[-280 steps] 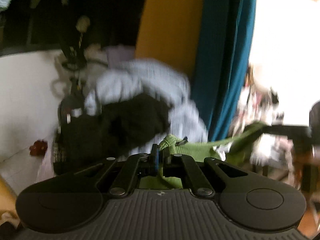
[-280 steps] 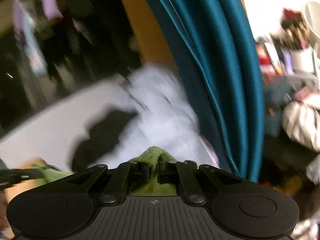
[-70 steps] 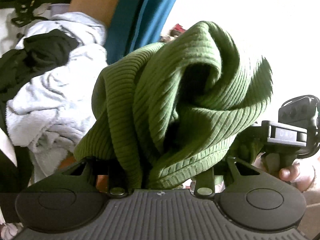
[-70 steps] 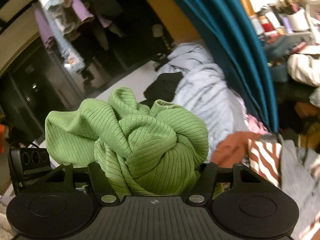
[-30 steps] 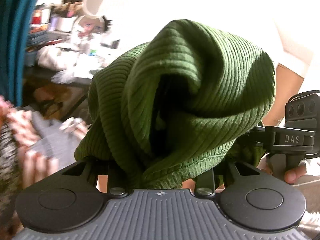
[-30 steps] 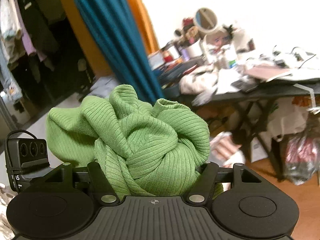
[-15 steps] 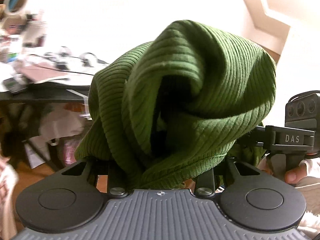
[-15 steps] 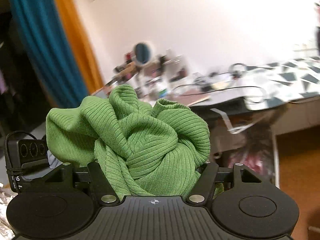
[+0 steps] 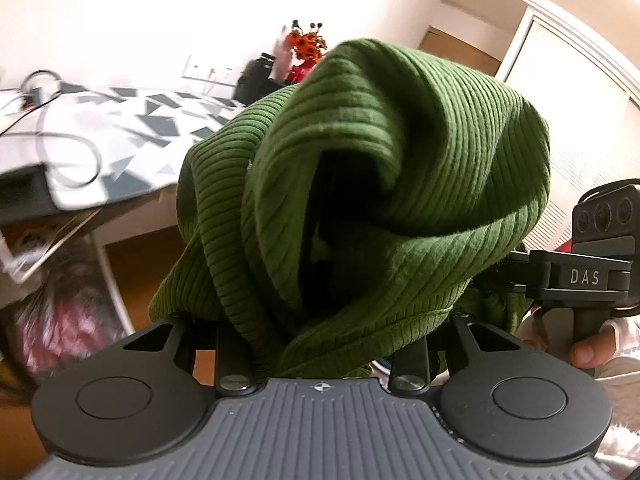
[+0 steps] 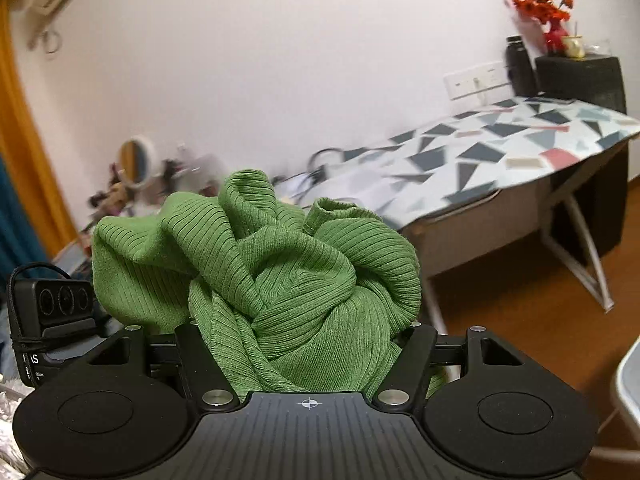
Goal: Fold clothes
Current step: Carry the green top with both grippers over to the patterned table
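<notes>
Your left gripper (image 9: 320, 344) is clamped on a bunched green ribbed knit garment (image 9: 360, 184), which bulges up right in front of it and hides the fingertips. Off to that gripper's left stands a worktop with a grey-and-white triangle-patterned cover (image 9: 120, 128), cables lying on it; it sits well apart from the cloth. To the right of the left gripper you can see your other handheld unit and the hand (image 9: 592, 344) around its grip.

Your right gripper (image 10: 308, 356) is likewise closed on the same green wad (image 10: 280, 272), twisted into a knot of folds just ahead of it. Beyond it and to the right is the patterned worktop (image 10: 520, 148), with a black bottle (image 10: 518, 66) and red artificial flowers (image 10: 544, 4) at its far end.

The garment hangs in the air between both grippers, resting on nothing. Judge it as light, soft and stretchy: it will sag, not hold a crease unaided, and the ribbing should give decent friction. For folding you would do better to regrasp at a hem or shoulder seam; where those lie in this bundle cannot be told
</notes>
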